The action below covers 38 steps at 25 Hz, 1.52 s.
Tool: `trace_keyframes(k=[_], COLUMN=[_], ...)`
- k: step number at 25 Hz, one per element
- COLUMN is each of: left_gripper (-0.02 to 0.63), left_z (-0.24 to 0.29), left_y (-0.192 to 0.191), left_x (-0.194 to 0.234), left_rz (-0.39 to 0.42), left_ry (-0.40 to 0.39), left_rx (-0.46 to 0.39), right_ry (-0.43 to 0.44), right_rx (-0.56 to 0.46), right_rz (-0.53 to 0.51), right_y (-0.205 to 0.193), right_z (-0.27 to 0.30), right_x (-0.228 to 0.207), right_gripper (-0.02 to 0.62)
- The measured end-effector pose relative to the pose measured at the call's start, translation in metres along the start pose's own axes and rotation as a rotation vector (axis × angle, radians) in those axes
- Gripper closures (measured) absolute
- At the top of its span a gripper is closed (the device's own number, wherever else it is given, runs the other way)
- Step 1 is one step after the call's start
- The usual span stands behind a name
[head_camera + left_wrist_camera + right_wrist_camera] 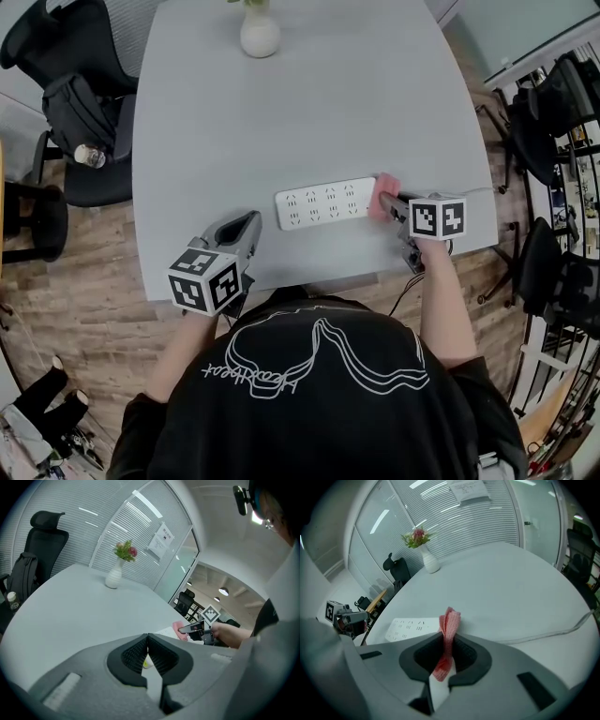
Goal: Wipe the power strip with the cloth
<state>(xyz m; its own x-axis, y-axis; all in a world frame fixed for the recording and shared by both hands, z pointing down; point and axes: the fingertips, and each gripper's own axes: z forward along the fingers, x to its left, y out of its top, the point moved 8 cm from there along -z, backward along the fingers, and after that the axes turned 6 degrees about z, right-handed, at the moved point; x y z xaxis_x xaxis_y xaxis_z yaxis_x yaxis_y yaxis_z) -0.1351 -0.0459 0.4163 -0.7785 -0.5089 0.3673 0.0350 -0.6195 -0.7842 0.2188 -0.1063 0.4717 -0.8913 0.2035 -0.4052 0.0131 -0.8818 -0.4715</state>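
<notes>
While the person leans over the grey table [309, 112], the right arm sticks out past the near edge. It holds the right gripper [388, 203] low over the table top, with the jaws pointing left. Those jaws squeeze a pink cloth [382, 193] tight, and a bunched bit of it pokes out past the tips. The left gripper [243, 228] is low at the near edge, pointing away from the person. Its jaws are pressed together with nothing in them. It is off to the left of the power strip [325, 202] and does not touch it.

The power strip is white, long and flat. It has rows of small dark slots on top. It lies flat near the front of the table, in front of the person. Its long side runs left to right, with the right end a little farther from the person. The cloth touches that right end.

A thin white cord [562, 629] lies on the table to the right. A white vase [260, 36] stands at the far end.
</notes>
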Motion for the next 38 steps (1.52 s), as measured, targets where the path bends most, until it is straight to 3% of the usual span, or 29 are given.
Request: trace_keyframes(k=[5,12,23,30,38], left_gripper=[0.592,0.592,0.592,0.592,0.592], left_z=[0.000,-0.009,-0.057,-0.084,-0.107], left_y=[0.000,0.000,0.015,0.016,0.010], left_x=[-0.013,-0.049,-0.160,-0.242,-0.296], left_rz=[-0.004,-0.005,0.068,0.143,0.247], left_ry=[0.017,0.048,0.051,0.032,0.051], left_rx=[-0.001,-0.032,-0.179,-0.275,-0.321], right_ry=[0.015,0.242,0.431,0.548,0.635], right_rx=[-0.047,-0.296,-0.572,-0.626,-0.624], right_rz=[-0.014,-0.090,-0.372,-0.484,-0.461], right_y=[-0.001,0.004,-0.026,-0.068,-0.095], right_z=[-0.012,-0.051,-0.166,-0.232,-0.272], right_x=[-0.010,0.016,0.087,0.104,0.102], right_gripper=[0.550,0.552,0.551,0.554,0.557])
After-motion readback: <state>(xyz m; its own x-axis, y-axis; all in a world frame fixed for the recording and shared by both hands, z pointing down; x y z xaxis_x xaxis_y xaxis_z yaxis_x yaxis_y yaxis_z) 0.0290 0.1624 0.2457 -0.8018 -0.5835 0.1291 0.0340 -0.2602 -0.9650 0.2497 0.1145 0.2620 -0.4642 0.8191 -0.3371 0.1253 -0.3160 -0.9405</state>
